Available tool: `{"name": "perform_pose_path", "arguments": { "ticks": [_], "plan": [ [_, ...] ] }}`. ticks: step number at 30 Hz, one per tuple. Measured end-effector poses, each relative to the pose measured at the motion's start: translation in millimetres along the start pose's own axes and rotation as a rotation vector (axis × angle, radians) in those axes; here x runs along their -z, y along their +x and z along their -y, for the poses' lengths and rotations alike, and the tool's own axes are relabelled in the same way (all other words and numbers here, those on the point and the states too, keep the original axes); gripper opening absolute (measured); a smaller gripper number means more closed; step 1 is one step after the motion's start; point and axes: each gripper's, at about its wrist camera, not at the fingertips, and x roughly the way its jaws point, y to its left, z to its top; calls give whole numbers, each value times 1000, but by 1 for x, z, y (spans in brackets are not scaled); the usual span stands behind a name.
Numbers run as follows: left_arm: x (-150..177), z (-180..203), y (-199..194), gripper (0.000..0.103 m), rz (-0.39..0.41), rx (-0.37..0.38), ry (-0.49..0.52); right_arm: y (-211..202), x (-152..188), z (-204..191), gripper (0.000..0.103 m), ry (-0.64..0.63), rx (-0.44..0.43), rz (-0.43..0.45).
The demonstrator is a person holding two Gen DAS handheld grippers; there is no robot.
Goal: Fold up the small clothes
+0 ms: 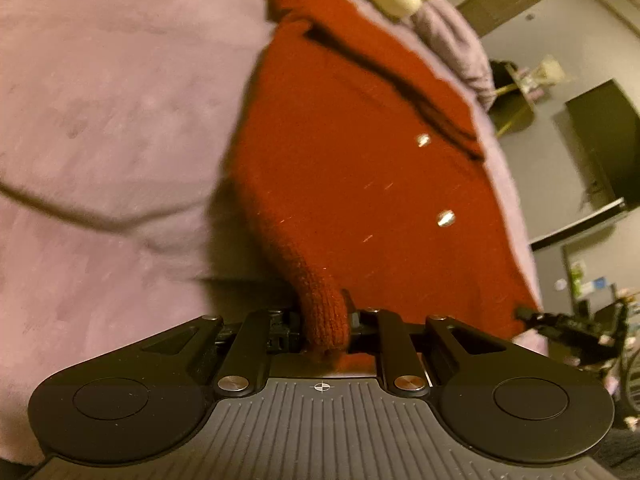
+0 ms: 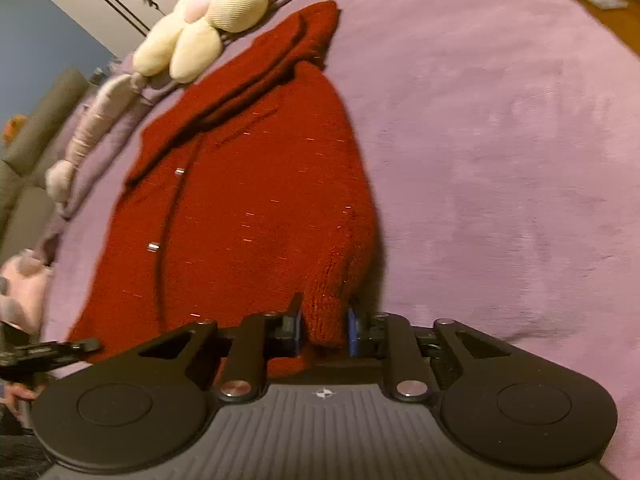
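Purple bedding covers the bed [image 1: 100, 100] we work on, with grey walls and a dark cabinet beyond its edge. Our red cardigan [image 1: 360, 168] lies spread across the cover, button side up, its far end bunched near a cream flower-shaped cushion [image 2: 192, 36].

On the left, our left tongs [image 1: 325, 330] are nearly closed, pinching the near corner of the knit, which stands up as a thick roll between the pads. On the right, our right tongs [image 2: 325, 330] are likewise narrow and clamped on the other near corner, the blue pads pressing the fabric from both sides.

We judge the step to be a lengthwise fold, carrying the near hem toward the collar. To do it well we should lift both corners together and at one height, keep the hem taut between us so the middle does not sag, and lay it down level with the far edge. The knit is soft and stretchy, so pulling apart too hard would distort it, while a slack grip on so thick a roll could let a corner slip.

We see no containers in either view, so nothing is held in any.
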Motion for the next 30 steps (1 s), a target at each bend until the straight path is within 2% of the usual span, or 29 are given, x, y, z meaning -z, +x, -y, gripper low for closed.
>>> {"name": "perform_pose_path", "arguments": {
  "ticks": [5, 8, 13, 17, 23, 27, 30],
  "plan": [
    [-28, 23, -17, 15, 104, 76, 1, -2, -24, -11, 16, 50, -122, 16],
    [-53, 35, -25, 15, 173, 126, -12, 0, -46, -19, 16, 57, -151, 50],
    [-97, 48, -21, 15, 251, 137, -7, 8, -89, -32, 15, 79, -166, 130],
    [-128, 45, -8, 15, 293, 106, -26, 22, -120, -39, 15, 80, -129, 177],
    [-165, 19, 23, 15, 307, 28, -102, 60, -158, -35, 15, 116, -19, 227],
    [-180, 8, 41, 16, 314, -44, -98, 85, -177, -35, 15, 98, 53, 250],
    [-186, 1, 54, 16, 304, -68, -123, 99, -184, -34, 16, 97, 65, 245]
  ]
}}
